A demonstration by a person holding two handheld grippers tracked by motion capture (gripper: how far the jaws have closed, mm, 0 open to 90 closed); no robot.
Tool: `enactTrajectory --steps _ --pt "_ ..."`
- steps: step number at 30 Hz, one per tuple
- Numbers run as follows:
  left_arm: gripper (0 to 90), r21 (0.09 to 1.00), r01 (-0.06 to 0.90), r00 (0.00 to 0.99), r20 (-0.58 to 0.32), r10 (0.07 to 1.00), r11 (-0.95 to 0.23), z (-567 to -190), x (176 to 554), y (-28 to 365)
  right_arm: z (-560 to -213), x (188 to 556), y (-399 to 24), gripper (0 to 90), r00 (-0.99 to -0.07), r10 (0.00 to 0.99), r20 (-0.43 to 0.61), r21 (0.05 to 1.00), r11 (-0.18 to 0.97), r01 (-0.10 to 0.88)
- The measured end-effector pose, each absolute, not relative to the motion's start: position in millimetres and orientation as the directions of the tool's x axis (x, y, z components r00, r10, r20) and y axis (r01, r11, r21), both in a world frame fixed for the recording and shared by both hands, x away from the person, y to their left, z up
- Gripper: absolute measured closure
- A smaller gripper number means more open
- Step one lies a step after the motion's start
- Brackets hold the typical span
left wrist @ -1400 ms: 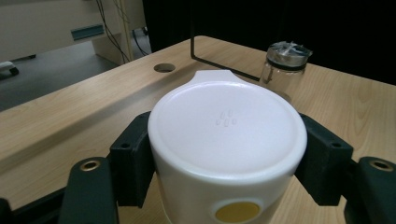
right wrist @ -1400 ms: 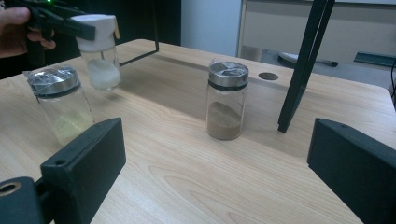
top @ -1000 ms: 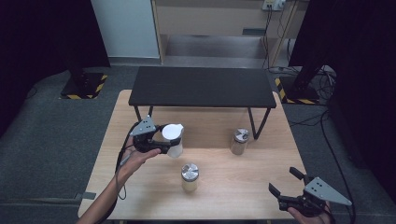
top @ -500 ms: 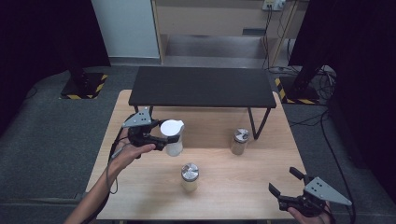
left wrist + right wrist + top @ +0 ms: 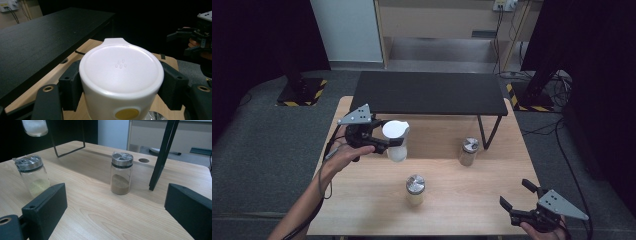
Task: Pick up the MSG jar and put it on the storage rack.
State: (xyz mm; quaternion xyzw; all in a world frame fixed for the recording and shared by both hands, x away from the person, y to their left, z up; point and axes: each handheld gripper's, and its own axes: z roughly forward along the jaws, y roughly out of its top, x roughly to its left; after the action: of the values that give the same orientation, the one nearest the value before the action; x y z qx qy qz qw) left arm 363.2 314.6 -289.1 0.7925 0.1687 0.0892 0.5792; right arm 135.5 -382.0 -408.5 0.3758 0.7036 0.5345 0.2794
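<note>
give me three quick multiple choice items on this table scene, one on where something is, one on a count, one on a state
1. Where is the white container?
A. standing on the wooden table
B. held clear of the table in the left tool
C. on top of the black shelf

2. How many glass jars with metal lids stand on the wooden table?
A. one
B. two
C. four

3. How does the right tool stand?
A. jaws apart, nothing between them
B. shut on a jar
C. shut on the white container

Key:
1 B: the left tool clamps the container on both sides, and the right gripper view shows its base in the air.
2 B: the near jar and the far jar are the two on the table.
3 A: the right tool has its jaws spread with bare table between them.
</note>
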Motion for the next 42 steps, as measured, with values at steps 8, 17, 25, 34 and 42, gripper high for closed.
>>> enactTrajectory --steps 8,17,25,34,42 --pt "29.8 0.947 0.170 0.929 -0.061 0.364 -0.274 -271 366 317 -409 135 -382 5.0 -0.561 0.828 0.009 0.962 0.145 0.230" --pt "29.8 0.947 0.168 0.927 -0.058 0.370 -0.273 -250 370 316 -409 135 -382 5.0 -0.561 0.828 0.011 0.962 0.144 0.230" --pt "29.8 0.952 0.180 0.914 -0.070 0.401 -0.246 -239 376 316 -409 135 -382 5.0 -0.561 0.828 0.012 0.963 0.142 0.229" --pt "29.8 0.949 0.190 0.878 -0.049 0.476 -0.252 -219 380 314 -409 136 -383 5.0 -0.562 0.827 0.013 0.963 0.141 0.230" --pt "29.8 0.945 0.213 0.841 -0.047 0.540 -0.250 -206 388 313 -409 136 -383 5.0 -0.562 0.827 0.017 0.964 0.137 0.230"
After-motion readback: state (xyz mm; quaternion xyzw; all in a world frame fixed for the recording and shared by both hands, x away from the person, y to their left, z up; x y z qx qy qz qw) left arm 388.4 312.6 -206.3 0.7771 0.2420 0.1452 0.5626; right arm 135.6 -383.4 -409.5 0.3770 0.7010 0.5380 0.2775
